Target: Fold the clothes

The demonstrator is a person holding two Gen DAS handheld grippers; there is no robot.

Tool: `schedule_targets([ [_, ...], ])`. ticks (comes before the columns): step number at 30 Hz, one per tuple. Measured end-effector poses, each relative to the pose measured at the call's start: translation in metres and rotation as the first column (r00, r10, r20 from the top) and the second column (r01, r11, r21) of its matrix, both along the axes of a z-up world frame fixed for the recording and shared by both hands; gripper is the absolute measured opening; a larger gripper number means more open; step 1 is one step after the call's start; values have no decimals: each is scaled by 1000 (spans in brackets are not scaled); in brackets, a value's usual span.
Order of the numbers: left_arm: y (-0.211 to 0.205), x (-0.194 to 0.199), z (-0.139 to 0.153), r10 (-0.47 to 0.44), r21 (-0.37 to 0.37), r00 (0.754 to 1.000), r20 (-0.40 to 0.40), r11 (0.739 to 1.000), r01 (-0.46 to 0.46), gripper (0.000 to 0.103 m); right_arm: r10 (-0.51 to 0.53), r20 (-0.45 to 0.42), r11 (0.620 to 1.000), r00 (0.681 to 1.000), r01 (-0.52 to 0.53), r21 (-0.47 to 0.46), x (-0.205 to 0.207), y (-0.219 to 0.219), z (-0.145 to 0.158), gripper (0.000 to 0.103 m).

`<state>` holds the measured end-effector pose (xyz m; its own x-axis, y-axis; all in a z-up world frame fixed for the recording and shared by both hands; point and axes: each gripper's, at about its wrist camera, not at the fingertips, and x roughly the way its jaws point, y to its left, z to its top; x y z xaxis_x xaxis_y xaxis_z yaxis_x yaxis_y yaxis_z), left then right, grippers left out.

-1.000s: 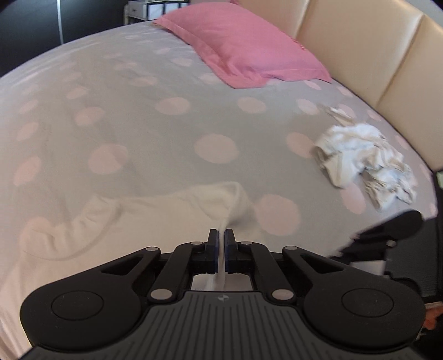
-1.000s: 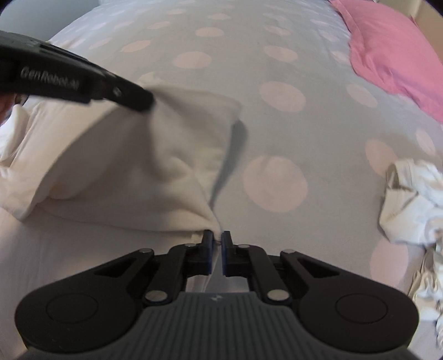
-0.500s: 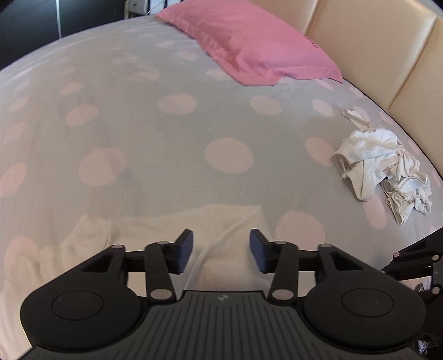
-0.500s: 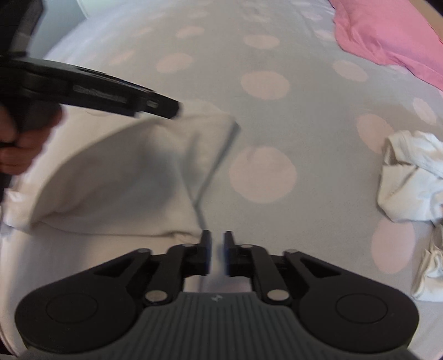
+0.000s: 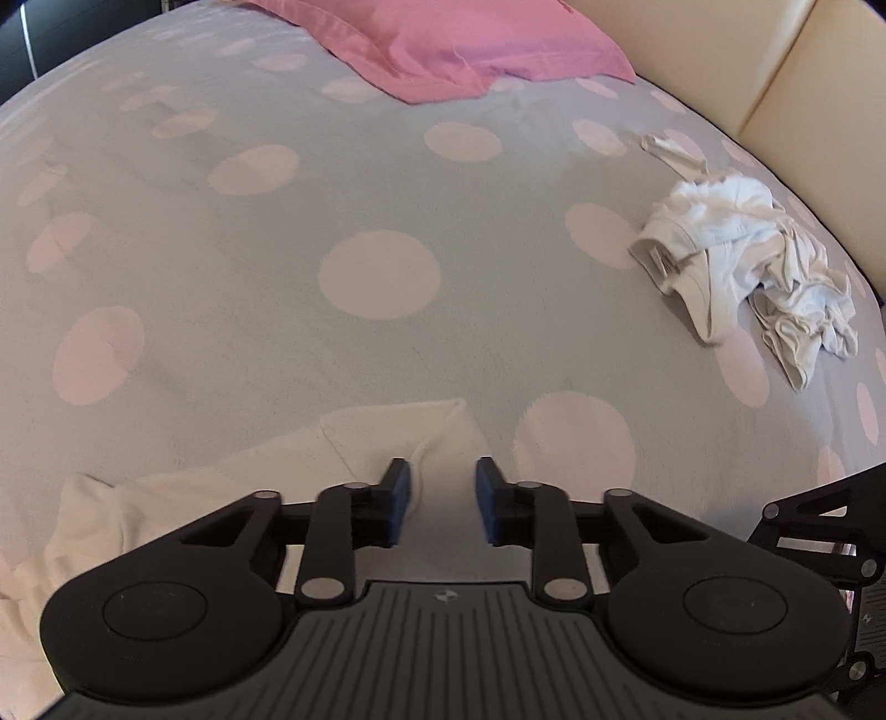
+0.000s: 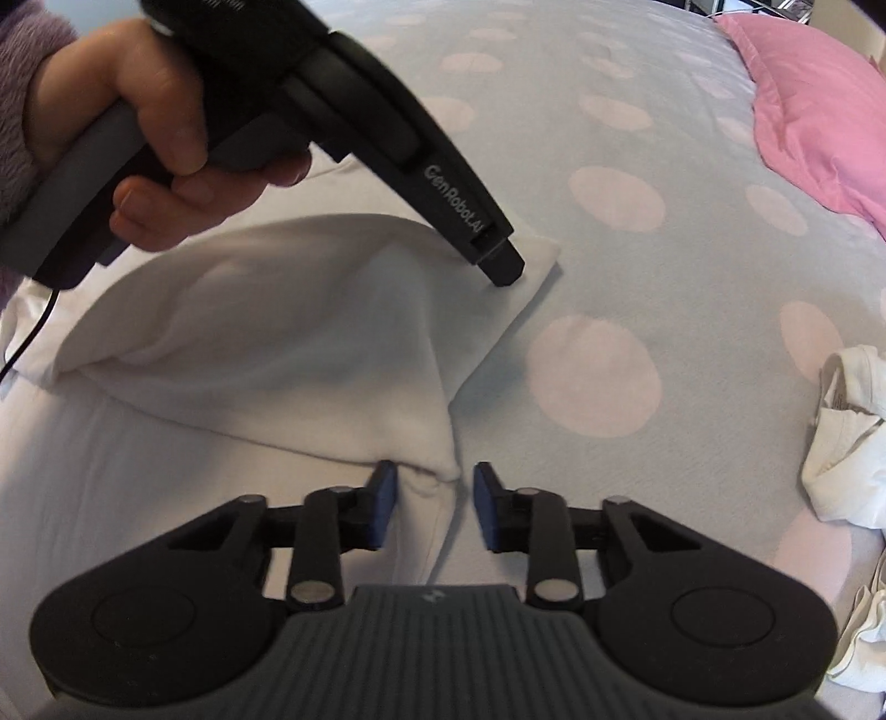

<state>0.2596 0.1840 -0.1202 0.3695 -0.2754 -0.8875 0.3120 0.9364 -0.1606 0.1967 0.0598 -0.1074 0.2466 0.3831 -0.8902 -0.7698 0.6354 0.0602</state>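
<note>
- Your left tongs (image 5: 440, 507) and right tongs (image 6: 432, 507), both clenched on the cream fleece garment (image 6: 266, 354) a second before, stood released, their pads apart with cloth lying loose between.
- That dropped fold lay flat on the near left of the grey bed sheet with pink dots (image 5: 277, 232), so I judged one fold laid down.
- You had two tongs, one cream garment, one crumpled white clothes heap (image 5: 736, 260) at far right, and one pink pillow (image 5: 443, 39).
</note>
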Motion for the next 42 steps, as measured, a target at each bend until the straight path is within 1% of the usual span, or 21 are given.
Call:
schedule_targets([
  [2,-3,-1,-2,-24,6,1000,-3,1000,24,4,13,16,1000,1000,-13,-6,-1,0,2,15],
  [4,-6,-2,-1,-37,13,999,6,999,37,2,41,28,999,999,-41,4,-4,-1,8,13],
  [7,-8,2,1,-25,24,999,24,999,24,1,119,143,992,982,-114,-48,-19,0,19,12],
  [9,-9,5,1,-17,36,999,34,999,16,0,204,245,977,948,-183,-107,-35,4,21,12],
  [10,-10,6,1,-14,41,999,40,999,12,0,261,300,962,917,-223,-156,-46,8,19,12],
  [11,-11,7,2,-10,47,999,45,999,8,0,331,354,939,875,-266,-218,-58,13,15,12],
  [13,-12,10,2,-2,58,998,55,998,-1,0,511,452,850,732,-350,-393,-89,22,-4,12],
  [14,-13,12,2,1,64,998,60,998,-5,0,579,470,803,666,-368,-469,-101,25,-15,12],
  [15,-14,13,2,5,69,998,66,998,-10,0,625,473,766,620,-373,-523,-108,26,-25,11],
  [16,-14,14,2,9,75,997,71,997,-14,0,665,470,731,580,-376,-570,-115,28,-34,11],
  [18,-16,17,3,16,86,997,81,996,-23,0,713,447,683,541,-387,-620,-120,28,-46,11],
  [19,-16,18,3,20,91,996,86,996,-27,0,726,444,668,525,-385,-637,-121,28,-50,11],
  [20,-14,18,2,24,85,996,81,996,-31,0,732,445,661,516,-379,-648,-121,29,-53,11],
  [24,-6,15,3,32,78,996,81,996,-38,0,742,428,644,516,-370,-670,-112,30,-60,11],
  [28,11,6,15,78,77,990,114,993,-87,0,767,417,615,487,-374,-694,-111,26,-65,14],
  [29,19,3,19,93,68,989,114,993,-101,3,771,413,610,484,-376,-698,-111,24,-66,14],
  [32,38,-15,31,123,64,986,112,989,-131,12,760,406,620,507,-381,-686,-104,22,-58,13],
  [34,51,-30,37,139,69,984,111,987,-147,15,739,412,643,532,-376,-668,-97,21,-52,20],
  [35,57,-38,41,147,71,983,111,985,-156,16,729,416,653,543,-372,-660,-94,20,-50,21],
  [38,74,-67,46,182,98,978,101,976,-192,17,734,413,646,539,-365,-670,-91,21,-50,22],
  [42,101,-126,54,239,126,966,101,960,-251,17,740,420,641,526,-361,-677,-91,22,-47,24],
])
